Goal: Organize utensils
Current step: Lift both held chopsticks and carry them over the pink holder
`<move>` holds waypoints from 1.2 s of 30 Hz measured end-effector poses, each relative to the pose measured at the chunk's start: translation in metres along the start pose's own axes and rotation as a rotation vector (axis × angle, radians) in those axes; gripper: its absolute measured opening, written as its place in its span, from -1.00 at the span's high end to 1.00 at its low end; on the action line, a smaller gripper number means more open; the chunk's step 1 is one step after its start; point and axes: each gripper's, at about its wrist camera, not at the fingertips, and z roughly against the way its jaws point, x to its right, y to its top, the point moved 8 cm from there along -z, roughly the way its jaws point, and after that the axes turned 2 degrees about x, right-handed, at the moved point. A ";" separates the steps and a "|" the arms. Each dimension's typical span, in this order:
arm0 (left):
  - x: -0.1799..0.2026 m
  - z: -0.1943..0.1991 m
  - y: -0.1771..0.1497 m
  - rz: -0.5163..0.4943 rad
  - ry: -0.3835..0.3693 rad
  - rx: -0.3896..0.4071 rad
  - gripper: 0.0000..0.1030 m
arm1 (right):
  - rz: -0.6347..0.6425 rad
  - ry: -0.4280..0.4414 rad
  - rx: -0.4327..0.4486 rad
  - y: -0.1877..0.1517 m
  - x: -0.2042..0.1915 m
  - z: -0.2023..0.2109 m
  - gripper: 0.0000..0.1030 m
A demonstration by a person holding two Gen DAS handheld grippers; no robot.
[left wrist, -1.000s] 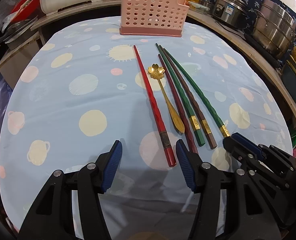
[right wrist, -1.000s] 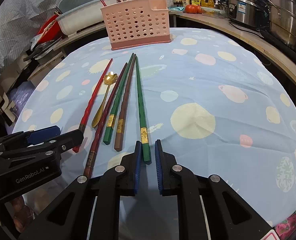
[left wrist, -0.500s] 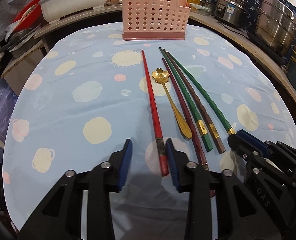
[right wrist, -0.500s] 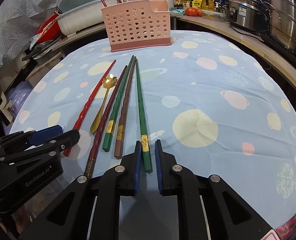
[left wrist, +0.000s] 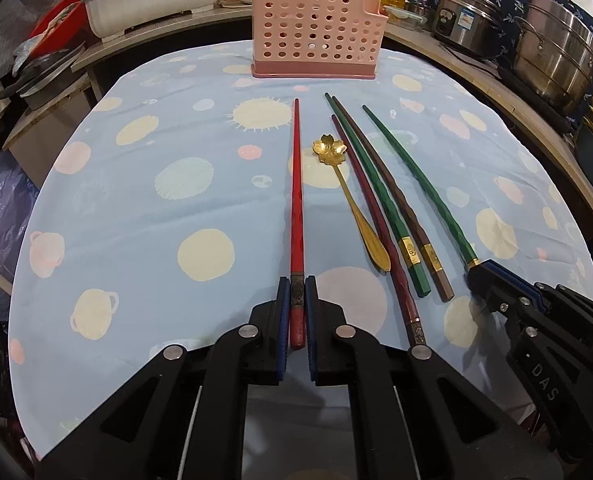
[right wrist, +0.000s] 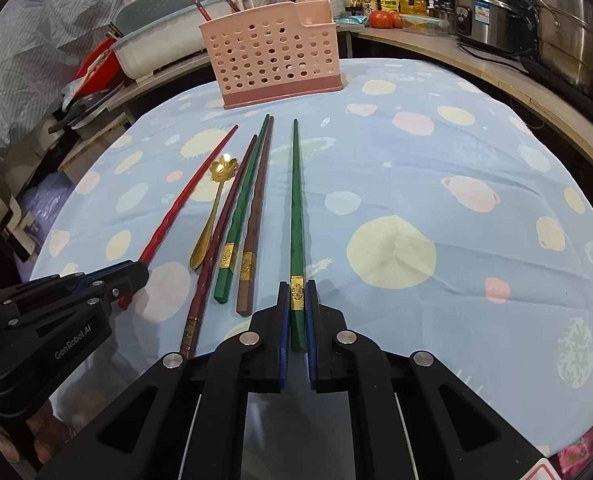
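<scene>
**A:** Both tools are down at the near edge of the table (left wrist: 108,208), the one under the blue spotted cloth. The left gripper (left wrist: 295,300) has the butt end of the red chopstick (left wrist: 296,200) between its blue pads, and the jaws are closing on it as we speak.

**B:** Pads look tight against the stick on both sides. And on the right?

**A:** The right gripper (right wrist: 297,300) is clamped on the green chopstick (right wrist: 297,208), right at its gold band. That stick lies apart from the rest, to the right of the bunch, its tip pointing at the far side.

**B:** What's between the two?

**A:** A gold spoon (left wrist: 346,196) with a flower-shaped bowl, just right of the red stick. Then a dark red chopstick (left wrist: 376,216), a second green chopstick (left wrist: 380,196) and a brown chopstick (left wrist: 392,196), all flat on the cloth, lying close together, tips far, butts near.

**B:** And the holder?

**A:** The pink perforated basket (right wrist: 272,56) stands upright at the far edge, well apart from the row. A couple of sticks rise behind its rim, though I can't say whether they sit inside it or in the white tub (left wrist: 152,4) behind.

**B:** Background?

**A:** Steel pots (left wrist: 552,56) on the counter, far right.
</scene>
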 end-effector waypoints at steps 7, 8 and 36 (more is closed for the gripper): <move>-0.006 0.010 0.004 0.019 0.001 0.010 0.87 | -0.018 0.013 0.044 0.011 0.001 0.020 0.86; -0.007 0.013 0.005 0.022 0.003 0.015 0.86 | -0.020 0.016 0.054 0.014 0.001 0.024 0.86; -0.028 0.126 0.143 0.075 -0.007 0.367 0.87 | -0.047 0.034 0.353 0.143 0.017 0.114 0.87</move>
